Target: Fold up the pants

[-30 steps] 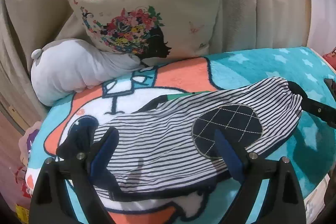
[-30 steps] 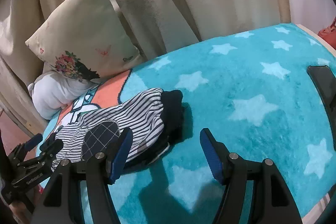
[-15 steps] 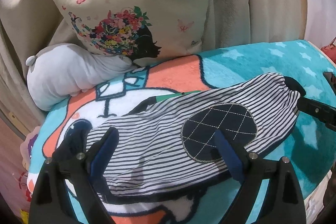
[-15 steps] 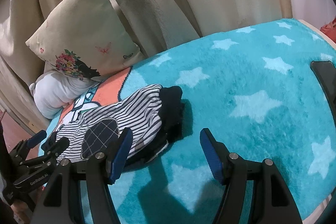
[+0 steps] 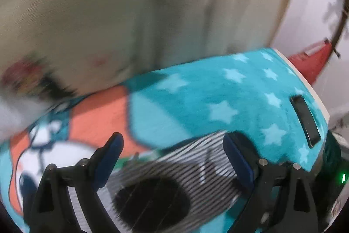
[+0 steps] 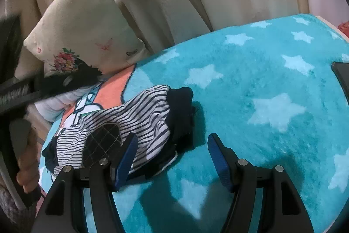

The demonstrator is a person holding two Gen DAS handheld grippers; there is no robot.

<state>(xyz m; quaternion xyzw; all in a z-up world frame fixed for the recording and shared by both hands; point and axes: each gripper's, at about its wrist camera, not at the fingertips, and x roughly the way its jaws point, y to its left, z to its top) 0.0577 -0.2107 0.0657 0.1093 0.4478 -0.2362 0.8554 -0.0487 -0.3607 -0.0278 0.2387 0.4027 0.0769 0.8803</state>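
Note:
The small striped pants [image 6: 144, 115] lie folded in a bundle on the teal star blanket [image 6: 261, 71], a dark checked knee patch [image 6: 102, 139] facing up and dark fabric at their right end. My right gripper [image 6: 172, 141] hovers open just in front of the bundle, its left finger over the striped edge and nothing between the jaws. In the blurred left wrist view my left gripper [image 5: 172, 145] is open wide above the pants [image 5: 185, 167], with the dark patch [image 5: 150, 200] below. The left gripper's body [image 6: 17, 97] shows blurred at the left edge of the right wrist view.
A flowered cream pillow [image 6: 87, 25] and beige curtains stand behind the blanket, with a white cushion under the pillow. A dark phone [image 5: 305, 121] lies near the blanket's right edge. A red object [image 5: 312, 62] sits beyond that edge. A hand [image 6: 26, 167] grips the left tool.
The left gripper swung quickly to the right over the pants; its view now shows the starred part and the phone. In the right view it rose at the left edge. The right gripper stayed put.

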